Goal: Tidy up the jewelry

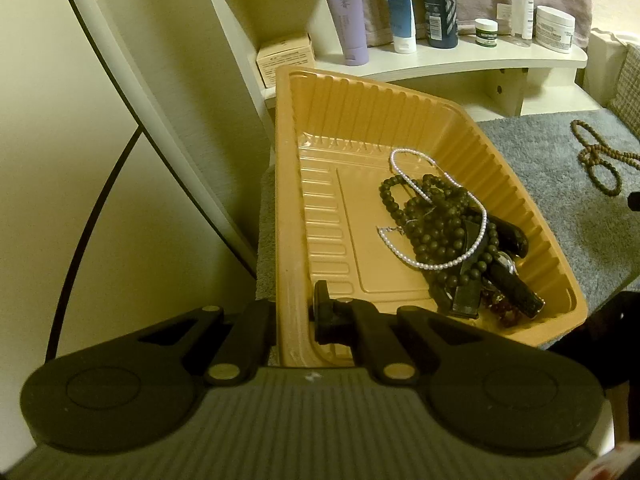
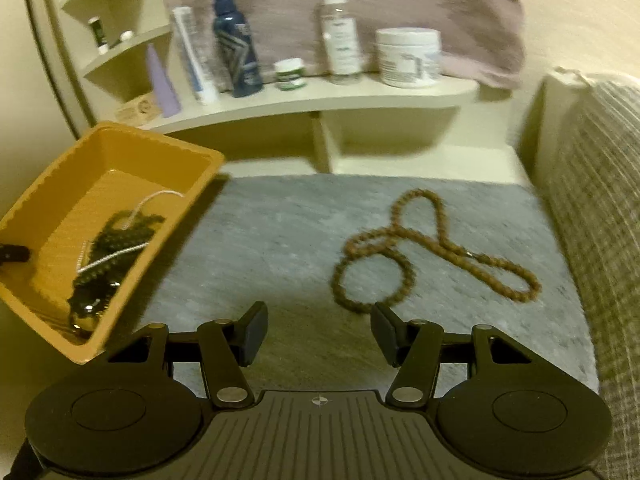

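My left gripper point(image 1: 296, 316) is shut on the near rim of an orange plastic tray point(image 1: 288, 208), which sits tilted. Inside the tray lie a dark bead necklace point(image 1: 436, 216), a white pearl strand point(image 1: 444, 216) and dark bangles point(image 1: 508, 276). The right wrist view shows the same tray point(image 2: 36, 208) at the left. A brown bead necklace point(image 2: 424, 256) lies looped on the grey mat point(image 2: 260, 240); it also shows far right in the left wrist view as the brown necklace point(image 1: 600, 156). My right gripper point(image 2: 320, 334) stands open and empty just in front of the necklace's near loop.
A cream shelf point(image 2: 320, 96) behind the mat carries bottles, tubes and jars, with a pink-grey towel point(image 2: 400, 8) hanging above. A checked cushion point(image 2: 600, 208) borders the mat on the right. A curved mirror frame point(image 1: 120, 80) stands at the left.
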A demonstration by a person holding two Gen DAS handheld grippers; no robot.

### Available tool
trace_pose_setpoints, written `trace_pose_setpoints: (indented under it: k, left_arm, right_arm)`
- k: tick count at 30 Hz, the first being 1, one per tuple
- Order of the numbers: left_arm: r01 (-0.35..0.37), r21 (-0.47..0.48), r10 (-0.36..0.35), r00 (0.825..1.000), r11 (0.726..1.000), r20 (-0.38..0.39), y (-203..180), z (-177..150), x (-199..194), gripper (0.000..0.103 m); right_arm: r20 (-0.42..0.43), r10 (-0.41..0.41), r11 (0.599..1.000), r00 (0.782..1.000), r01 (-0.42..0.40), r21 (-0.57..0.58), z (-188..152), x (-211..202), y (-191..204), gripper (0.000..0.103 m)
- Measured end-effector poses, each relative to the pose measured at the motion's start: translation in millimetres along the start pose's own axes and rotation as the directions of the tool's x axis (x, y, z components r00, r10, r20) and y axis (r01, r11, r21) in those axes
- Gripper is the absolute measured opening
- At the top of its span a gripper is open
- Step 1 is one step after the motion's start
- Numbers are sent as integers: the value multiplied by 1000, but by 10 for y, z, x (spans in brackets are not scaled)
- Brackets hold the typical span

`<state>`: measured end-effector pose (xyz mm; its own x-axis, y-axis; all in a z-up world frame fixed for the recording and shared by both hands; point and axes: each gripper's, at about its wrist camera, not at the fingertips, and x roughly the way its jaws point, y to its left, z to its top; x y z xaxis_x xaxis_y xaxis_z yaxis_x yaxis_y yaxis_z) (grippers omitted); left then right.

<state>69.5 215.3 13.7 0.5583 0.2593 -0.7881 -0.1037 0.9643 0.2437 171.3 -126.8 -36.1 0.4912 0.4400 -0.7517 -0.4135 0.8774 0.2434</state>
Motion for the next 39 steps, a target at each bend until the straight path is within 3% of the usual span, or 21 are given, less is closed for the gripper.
trace_pose_setpoints:
  k: [17,19,25,32,33,39]
  left_arm:
    - [-1,2,1,1000,1000,2,-14,-6,-17,2]
    - [-1,1,1,1000,1000,1,-10,-8,-15,2]
    - [-1,-1,1,1000,1000,-2,-5,-5,-14,2]
    - [-1,-2,1,1000,1000,-5,1,-5,-10,2]
    - [-1,-3,1,1000,1000,-5,1,-3,-10,2]
    - [-1,-2,1,1000,1000,-4,1,-3,-11,3]
  right_arm:
    - [44,-97,994,994,94,51,69,127,-247,57]
    - [44,-101,994,994,99,40,122,174,-273,45]
    - [18,-123,992,992,123,2,221,406,-335,25]
    - [-24,-172,985,985,171,-32,241,558,-331,14]
    - [-29,-170,985,985,169,-34,243,554,-326,7]
    - [-4,-172,983,985,171,-70,225,366,-231,7]
